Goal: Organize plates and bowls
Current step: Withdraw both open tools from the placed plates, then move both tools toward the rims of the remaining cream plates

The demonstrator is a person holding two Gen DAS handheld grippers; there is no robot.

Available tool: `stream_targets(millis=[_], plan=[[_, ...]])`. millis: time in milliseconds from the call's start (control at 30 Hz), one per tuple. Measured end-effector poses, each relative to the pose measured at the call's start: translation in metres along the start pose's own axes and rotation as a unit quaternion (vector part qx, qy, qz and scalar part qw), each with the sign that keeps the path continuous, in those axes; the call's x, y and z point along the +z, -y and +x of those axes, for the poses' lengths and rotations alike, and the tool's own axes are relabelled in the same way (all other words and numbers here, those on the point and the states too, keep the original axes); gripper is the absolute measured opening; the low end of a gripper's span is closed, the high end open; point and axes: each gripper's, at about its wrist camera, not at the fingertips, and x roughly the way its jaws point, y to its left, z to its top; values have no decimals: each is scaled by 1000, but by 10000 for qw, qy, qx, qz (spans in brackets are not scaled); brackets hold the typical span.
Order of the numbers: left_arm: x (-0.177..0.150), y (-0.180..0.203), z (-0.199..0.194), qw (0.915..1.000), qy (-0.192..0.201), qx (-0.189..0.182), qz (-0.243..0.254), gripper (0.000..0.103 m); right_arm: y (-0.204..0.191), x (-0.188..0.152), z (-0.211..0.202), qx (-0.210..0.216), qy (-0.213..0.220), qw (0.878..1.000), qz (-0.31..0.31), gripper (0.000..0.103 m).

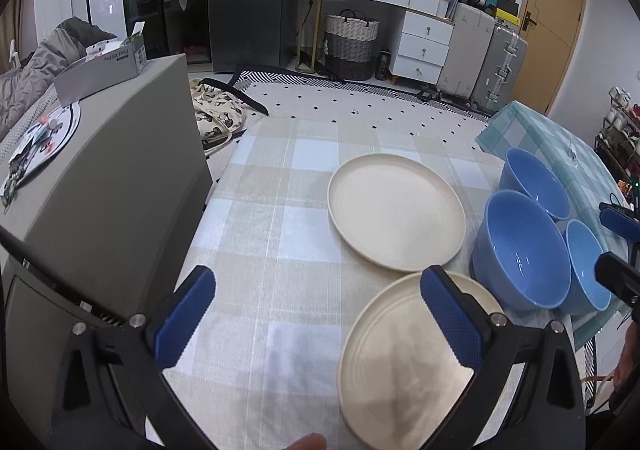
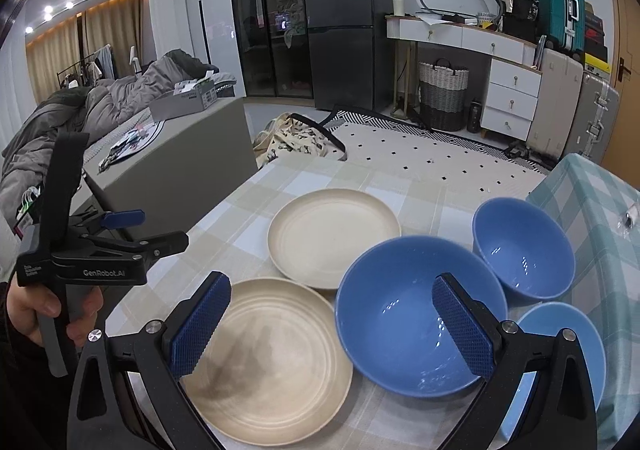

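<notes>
Plates and bowls all sit loose on the checked tablecloth [image 2: 248,193], nothing stacked yet, so the sorting job looks barely begun imo. Both tools hang above the table w/ jaws spread wide and nothing between the pads, prob so the person can pick a first target.

Left gripper [image 1: 320,324] hovers over bare cloth, the near plate [image 1: 400,382] right under its right-hand finger and the far plate [image 1: 396,209] just ahead of that. Right gripper [image 2: 332,326] straddles the seam between the near plate and the big bowl [image 2: 404,310], which lies mostly under its right finger; looks like that bowl is the likeliest grab, tho that's a guess.

Count: 2 cream plates, their rims touching or nearly so, and 3 blue bowls. Far bowl [image 2: 524,246] sits beyond the big one, and the small bowl [image 2: 560,346] is tucked off to the right gripper's right side, partly hidden. Bowls cluster tight, plates beside them, so grouping by type is half there already
</notes>
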Motion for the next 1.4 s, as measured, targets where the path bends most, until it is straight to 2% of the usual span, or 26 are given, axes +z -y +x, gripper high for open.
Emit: stream_targets(millis=[467, 800, 1400], plan=[[38, 6, 33, 10000, -61, 1, -14, 103, 39, 49, 4, -196, -50, 9995, 262, 102], [52, 7, 63, 9994, -307, -17, -153, 103, 48, 72, 39, -302, -463, 9984, 107, 102], [51, 17, 110, 9967, -802, 0, -99, 103, 70, 92, 109, -412, -1074, 9934, -4, 102]])
